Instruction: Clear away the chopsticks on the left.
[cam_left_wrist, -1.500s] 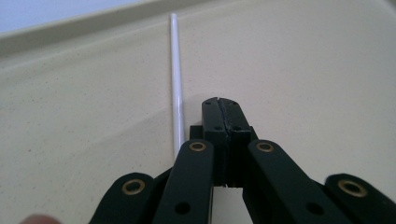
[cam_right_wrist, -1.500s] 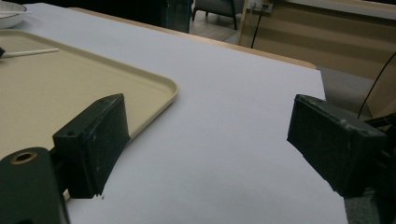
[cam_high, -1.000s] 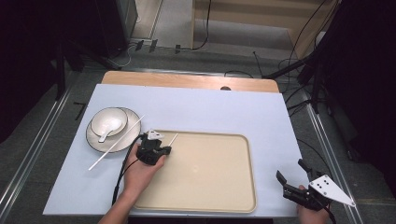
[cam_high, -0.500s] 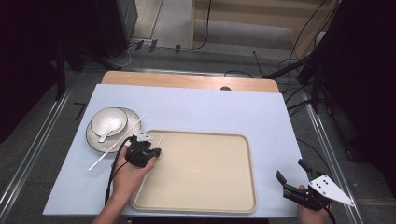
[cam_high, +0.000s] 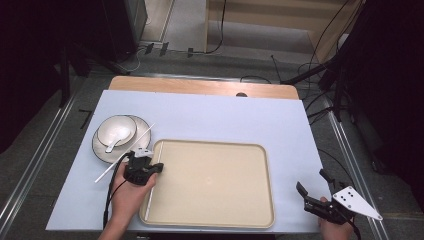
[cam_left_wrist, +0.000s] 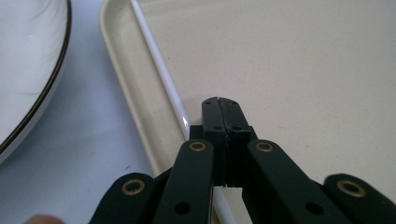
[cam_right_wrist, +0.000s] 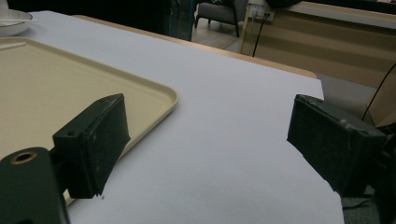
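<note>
A beige tray (cam_high: 215, 180) lies mid-table on the pale blue mat. One white chopstick (cam_high: 151, 197) lies inside it along the left rim. My left gripper (cam_high: 142, 164) hovers over that rim, jaws shut. In the left gripper view the chopstick (cam_left_wrist: 159, 65) runs just left of the closed tips (cam_left_wrist: 219, 103) and under the linkage, outside the pads. A second chopstick (cam_high: 107, 172) lies slanted across the plate (cam_high: 100, 150). On the plate stands a white bowl (cam_high: 120, 127) with a spoon (cam_high: 112, 145). My right gripper (cam_high: 312, 182) rests open off the tray's near right corner, empty (cam_right_wrist: 210, 135).
The plate's dark-rimmed edge (cam_left_wrist: 28, 70) sits close to the tray's left side. A wooden strip (cam_high: 200, 87) borders the table's far edge. Cables and stands crowd the floor beyond. The mat's near right corner (cam_right_wrist: 261, 186) drops off beside my right gripper.
My left gripper has slid left and a little toward the person, from inside the tray's far left corner to over its left rim. The right gripper has not moved.
</note>
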